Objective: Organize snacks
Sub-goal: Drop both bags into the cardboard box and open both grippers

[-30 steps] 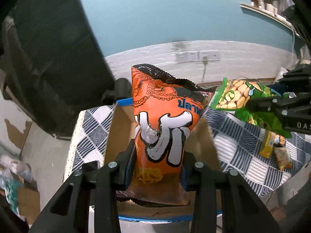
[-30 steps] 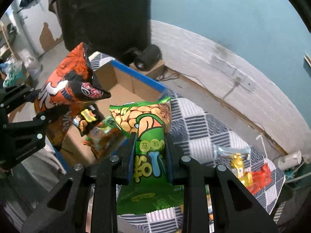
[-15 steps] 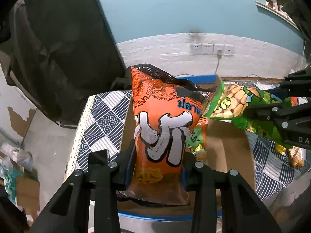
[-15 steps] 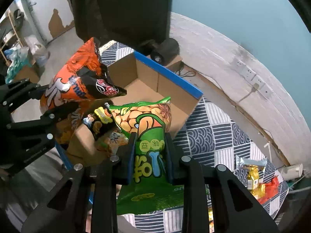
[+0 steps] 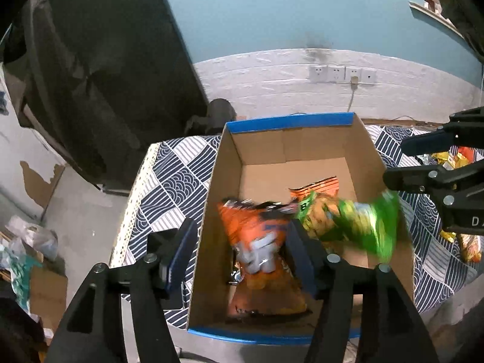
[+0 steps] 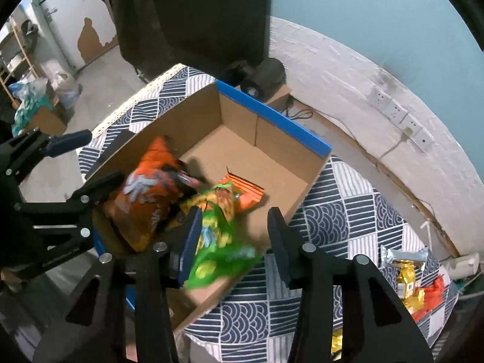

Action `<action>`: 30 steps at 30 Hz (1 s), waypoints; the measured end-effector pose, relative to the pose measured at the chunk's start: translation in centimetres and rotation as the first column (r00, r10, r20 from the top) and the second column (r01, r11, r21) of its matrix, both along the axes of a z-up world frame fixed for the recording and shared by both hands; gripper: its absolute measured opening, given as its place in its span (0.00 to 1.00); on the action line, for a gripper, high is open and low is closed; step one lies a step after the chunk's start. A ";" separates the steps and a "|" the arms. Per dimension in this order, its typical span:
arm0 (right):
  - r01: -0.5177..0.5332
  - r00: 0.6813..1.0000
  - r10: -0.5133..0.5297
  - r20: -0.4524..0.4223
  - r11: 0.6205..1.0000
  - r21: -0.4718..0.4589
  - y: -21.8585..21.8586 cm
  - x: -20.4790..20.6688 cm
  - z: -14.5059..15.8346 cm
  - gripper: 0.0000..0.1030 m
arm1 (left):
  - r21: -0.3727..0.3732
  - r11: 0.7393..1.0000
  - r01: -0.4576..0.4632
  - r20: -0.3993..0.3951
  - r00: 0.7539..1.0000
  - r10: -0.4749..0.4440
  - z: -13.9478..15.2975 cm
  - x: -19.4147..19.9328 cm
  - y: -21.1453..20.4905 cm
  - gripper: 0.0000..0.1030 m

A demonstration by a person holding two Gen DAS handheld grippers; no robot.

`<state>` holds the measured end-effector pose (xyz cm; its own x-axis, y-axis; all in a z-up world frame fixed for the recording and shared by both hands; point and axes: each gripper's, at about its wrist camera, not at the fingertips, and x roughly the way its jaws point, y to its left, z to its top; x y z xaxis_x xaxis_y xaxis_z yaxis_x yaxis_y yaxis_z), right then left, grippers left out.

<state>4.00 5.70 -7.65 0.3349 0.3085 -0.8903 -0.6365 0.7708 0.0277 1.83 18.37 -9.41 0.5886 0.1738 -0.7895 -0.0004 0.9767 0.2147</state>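
Left tool (image 5: 242, 245) and right tool (image 6: 233, 236): jaws just opened, pointing steeply down

The right tool (image 6: 234, 239) has just been opening, its jaws now apart above the near edge of a cardboard box (image 6: 272, 121). A blurred green snack bag (image 6: 220, 251) sits loose between them, touching the left pad only. At left, the left tool (image 6: 93, 157) is spread too, with a blurred orange bag (image 6: 145, 196) inside the box. More packets (image 6: 405, 272) lie on the patterned cloth (image 6: 348, 211) at right.
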 end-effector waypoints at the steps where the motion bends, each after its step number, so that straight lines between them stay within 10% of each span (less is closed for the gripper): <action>1: 0.004 1.000 -0.004 0.003 1.000 -0.002 -0.3 -0.1 0.2 0.48 | 0.001 1.000 0.006 0.002 1.000 -0.006 0.1 0.0 -0.2 0.61; 30: 0.181 0.982 -0.177 0.061 0.982 -0.061 -14.9 -2.3 0.9 0.65 | 0.020 0.964 0.265 -0.001 0.964 -0.265 2.1 -0.3 -12.4 0.63</action>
